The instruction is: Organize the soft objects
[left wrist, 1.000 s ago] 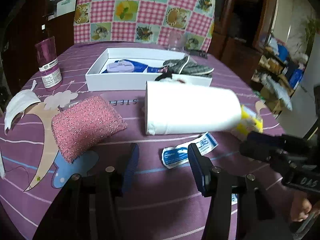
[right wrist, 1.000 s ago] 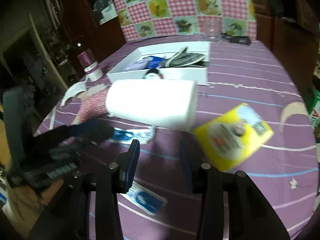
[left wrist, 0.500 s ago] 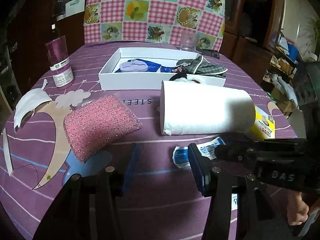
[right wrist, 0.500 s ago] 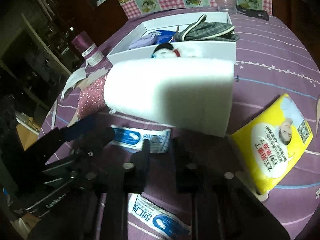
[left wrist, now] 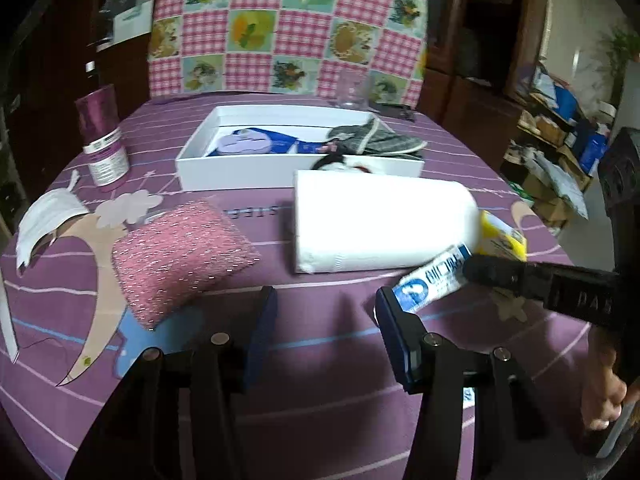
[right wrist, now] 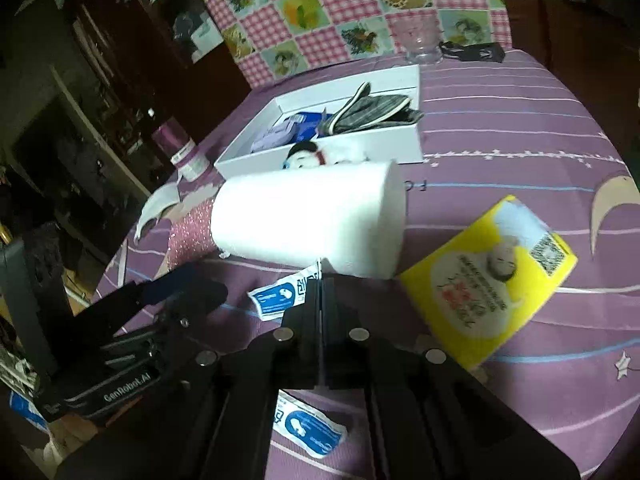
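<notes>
My right gripper (right wrist: 320,280) is shut on one end of a blue-and-white sachet (right wrist: 280,294), just in front of a white paper roll (right wrist: 308,220) lying on the purple tablecloth. From the left wrist view the sachet (left wrist: 432,280) tilts up at its right end, pinched by the right gripper (left wrist: 472,268). My left gripper (left wrist: 324,300) hovers open above bare cloth with nothing between its fingers. A pink sponge (left wrist: 180,256) lies to its left. A yellow tissue pack (right wrist: 488,276) lies to the right of the roll.
A white box (left wrist: 240,176) behind the roll holds slippers, a blue pack and a soft toy. A purple bottle (left wrist: 102,136) and a face mask (left wrist: 48,216) sit at the left. A second sachet (right wrist: 312,428) lies under the right gripper. A glass (right wrist: 420,40) stands beyond the box.
The right gripper's jaws have closed, from open, onto the sachet, whose gripped end now sits raised. The left gripper has kept still and open.
</notes>
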The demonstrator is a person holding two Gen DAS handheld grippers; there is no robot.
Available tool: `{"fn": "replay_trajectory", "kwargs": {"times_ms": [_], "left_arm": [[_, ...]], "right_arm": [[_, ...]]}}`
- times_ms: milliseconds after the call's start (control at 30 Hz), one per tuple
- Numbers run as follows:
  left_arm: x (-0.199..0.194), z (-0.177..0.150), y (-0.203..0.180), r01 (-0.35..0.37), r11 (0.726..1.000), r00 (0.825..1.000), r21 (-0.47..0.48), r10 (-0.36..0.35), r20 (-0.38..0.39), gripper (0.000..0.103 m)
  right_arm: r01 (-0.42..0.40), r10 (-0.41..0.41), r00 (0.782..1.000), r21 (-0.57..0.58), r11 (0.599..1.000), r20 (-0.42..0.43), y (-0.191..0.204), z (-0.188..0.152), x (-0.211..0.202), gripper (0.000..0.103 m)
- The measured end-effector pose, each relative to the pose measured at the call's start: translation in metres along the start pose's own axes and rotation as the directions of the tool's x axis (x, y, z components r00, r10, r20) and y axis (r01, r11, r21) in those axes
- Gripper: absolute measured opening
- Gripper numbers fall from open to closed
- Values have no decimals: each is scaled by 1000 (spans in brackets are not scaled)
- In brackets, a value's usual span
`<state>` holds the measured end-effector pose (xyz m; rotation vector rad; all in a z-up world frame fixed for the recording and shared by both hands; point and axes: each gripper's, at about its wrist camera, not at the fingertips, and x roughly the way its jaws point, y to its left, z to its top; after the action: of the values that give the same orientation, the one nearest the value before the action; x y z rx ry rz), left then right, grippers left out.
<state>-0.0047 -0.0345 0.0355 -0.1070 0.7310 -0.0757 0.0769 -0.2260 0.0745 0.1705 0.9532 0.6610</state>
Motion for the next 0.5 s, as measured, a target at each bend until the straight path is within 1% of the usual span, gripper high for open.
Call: {"fn": "replay_trajectory", "kwargs": {"times_ms": [100, 233, 333, 400, 500], "left_arm": [[-1, -2, -8, 56, 998, 998, 30, -56, -4, 51], [-3, -5, -21, 95, 992, 995, 82, -95, -8, 51], [-5, -10, -33, 143, 980, 990, 138, -142, -19, 51], [-5, -12, -38, 173, 971, 985, 163, -170, -35, 51], [-2, -17, -46, 217, 957, 975, 194, -204, -84, 51]], "right_arm": [[17, -16, 999, -10, 1000, 28, 2, -1, -7, 2], [53, -50, 995, -27, 998, 85, 5, -3, -20, 2], [61, -61, 991, -1, 998, 123, -1, -7, -31, 2], [57, -60, 987, 28, 998, 150, -7, -16, -38, 2], [56, -65, 985, 61, 997, 162, -17, -26, -45, 2]]}}
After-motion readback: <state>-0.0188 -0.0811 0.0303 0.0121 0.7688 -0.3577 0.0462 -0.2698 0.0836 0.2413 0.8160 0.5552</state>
